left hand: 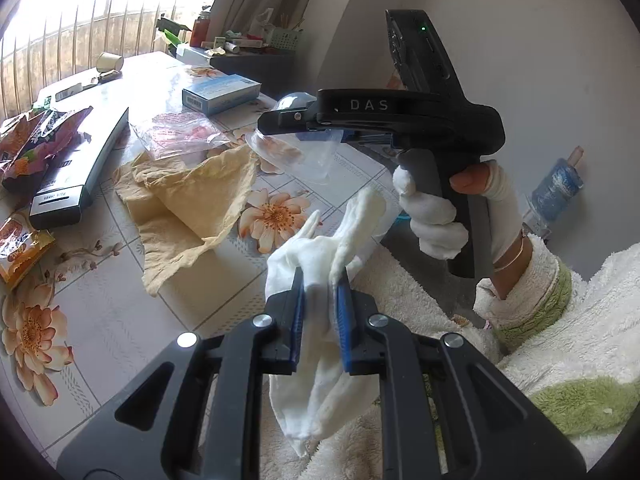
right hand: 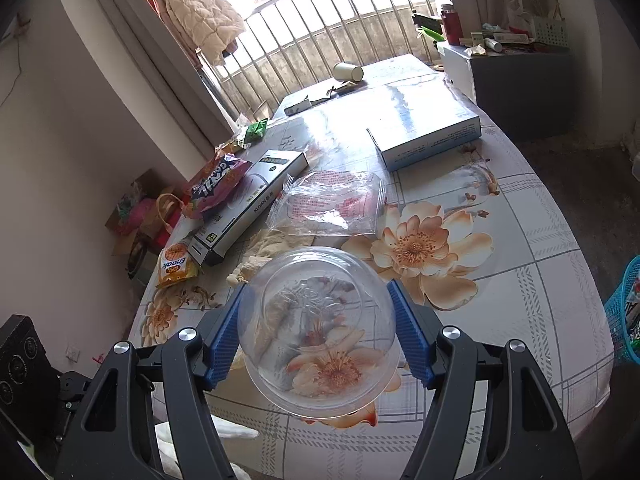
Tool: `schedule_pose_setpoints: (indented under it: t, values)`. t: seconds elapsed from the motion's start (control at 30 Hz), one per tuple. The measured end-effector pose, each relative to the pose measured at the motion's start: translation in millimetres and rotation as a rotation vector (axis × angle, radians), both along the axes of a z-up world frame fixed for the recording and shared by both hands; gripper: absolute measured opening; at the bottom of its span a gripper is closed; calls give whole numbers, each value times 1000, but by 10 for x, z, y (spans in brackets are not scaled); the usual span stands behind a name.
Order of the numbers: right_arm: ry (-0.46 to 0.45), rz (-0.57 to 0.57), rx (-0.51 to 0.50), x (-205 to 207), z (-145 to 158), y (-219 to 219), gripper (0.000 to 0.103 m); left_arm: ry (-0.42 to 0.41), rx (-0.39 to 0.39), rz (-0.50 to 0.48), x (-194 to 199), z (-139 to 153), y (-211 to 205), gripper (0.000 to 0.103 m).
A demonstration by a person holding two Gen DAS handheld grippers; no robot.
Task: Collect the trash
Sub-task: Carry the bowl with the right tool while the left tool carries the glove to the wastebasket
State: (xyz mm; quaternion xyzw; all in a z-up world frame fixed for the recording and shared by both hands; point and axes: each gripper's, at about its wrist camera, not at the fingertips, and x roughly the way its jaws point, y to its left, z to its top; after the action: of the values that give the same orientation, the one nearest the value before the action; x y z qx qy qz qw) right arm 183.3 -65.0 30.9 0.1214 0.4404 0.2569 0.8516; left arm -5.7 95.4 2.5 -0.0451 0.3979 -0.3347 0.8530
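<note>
My left gripper (left hand: 320, 300) is shut on a crumpled white tissue (left hand: 308, 256), which hangs out above and below the blue pads, over the person's fleecy sleeve at the table's near edge. My right gripper (right hand: 318, 332) is shut on a clear plastic cup (right hand: 320, 336), with the pads pressing on its two sides, and holds it above the flowered tablecloth (right hand: 520, 280). In the left wrist view that cup (left hand: 296, 152) shows under the right gripper, which a white-gloved hand (left hand: 432, 216) holds.
On the table lie a crumpled yellow paper (left hand: 192, 200), a clear plastic bag (right hand: 332, 204), snack bags (right hand: 216, 184), a long black-and-white box (right hand: 248, 204), a blue box (right hand: 424, 136) and a tipped paper cup (right hand: 348, 72). A blue basket (right hand: 626, 312) stands on the floor to the right.
</note>
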Motion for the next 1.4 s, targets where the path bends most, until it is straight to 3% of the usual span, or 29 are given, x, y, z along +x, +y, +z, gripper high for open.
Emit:
schedule_pose_setpoints:
  t: [0.2,0.67,0.9,1.07,1.4]
  values:
    - [30,-115,69,-17,-20,-499,67,-27,-147,-76,60,238,-129,13]
    - [67,-468,110,-478,-230,-2020,67,102,-193,-99,1024,311,-990,13]
    - [133,-765,176,-932,-561,-3108,67,210,-141,-167,1582,329,-2015,14]
    - [162,-935,236,-1249,-788,-3731,67,355,-130,-198,2034,184,-2905,17]
    - [233,-1079,306,-1534,-1315,-4284,67,549,-10,-173,2762,-482,-4644,20]
